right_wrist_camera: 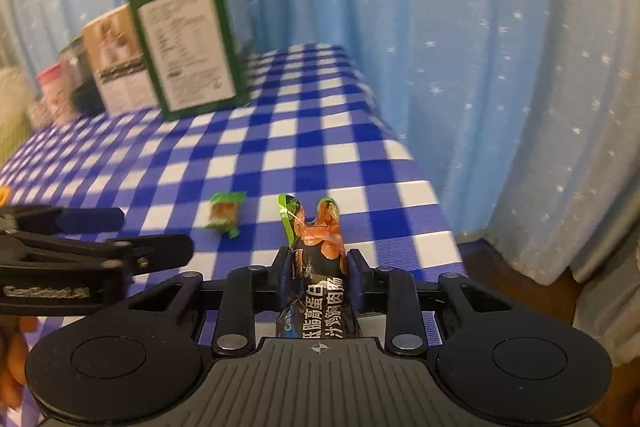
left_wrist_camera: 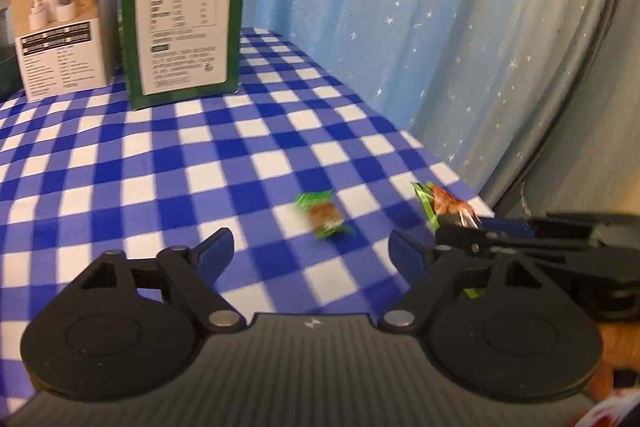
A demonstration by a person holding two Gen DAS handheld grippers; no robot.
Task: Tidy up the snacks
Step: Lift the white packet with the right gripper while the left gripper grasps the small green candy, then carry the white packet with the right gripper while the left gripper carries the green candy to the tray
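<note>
Sausage snack packet (right_wrist_camera: 320, 291), dark with an orange-and-green end, sits clamped between the right gripper's (right_wrist_camera: 318, 267) jaws above the checked tablecloth (right_wrist_camera: 280, 131). Just left, a green-wrapped candy (left_wrist_camera: 325, 215) lies ahead of the left gripper (left_wrist_camera: 310, 247), jaws apart and empty.

Blue-white checked tablecloth (left_wrist_camera: 160, 167) bears green box (left_wrist_camera: 184, 11), tan box (left_wrist_camera: 64, 31), small wrapped candy (left_wrist_camera: 323, 214).
</note>
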